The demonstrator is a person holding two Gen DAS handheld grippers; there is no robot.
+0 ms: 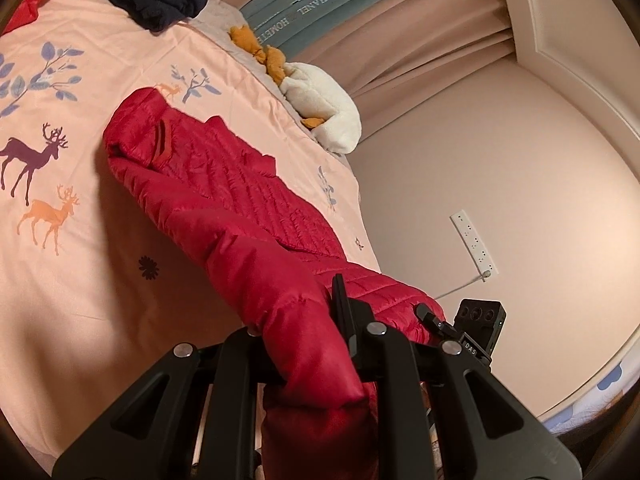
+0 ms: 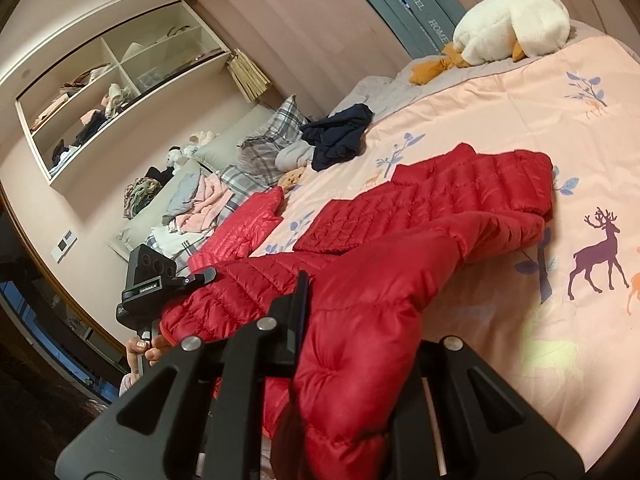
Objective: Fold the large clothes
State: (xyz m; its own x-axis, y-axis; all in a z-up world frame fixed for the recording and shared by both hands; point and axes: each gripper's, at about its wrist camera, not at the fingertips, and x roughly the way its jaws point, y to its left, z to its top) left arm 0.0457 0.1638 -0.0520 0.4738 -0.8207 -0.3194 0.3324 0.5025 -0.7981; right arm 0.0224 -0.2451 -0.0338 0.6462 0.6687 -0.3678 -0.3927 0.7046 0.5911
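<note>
Jacket: red, quilted, puffy, glossy; sleeves pinched.

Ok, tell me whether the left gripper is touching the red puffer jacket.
Touching. The left wrist view shows the left gripper closed on a bunched fold of the red puffer jacket, the fabric pinched between its fingers.

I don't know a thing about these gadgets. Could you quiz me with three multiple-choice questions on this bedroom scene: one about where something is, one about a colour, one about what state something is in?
1. Where does the white plush toy lie?
A. the far end of the bed
B. the floor
C. a shelf

2. What colour is the puffer jacket?
A. navy
B. red
C. white

3. What is the left gripper doing?
A. gaping empty
B. clamping the jacket
C. holding a pillow

Answers: 1 A, it rests beside the headboard; 2 B, red quilting shows in both views; 3 B, red fabric is pinched between its fingers.
</note>
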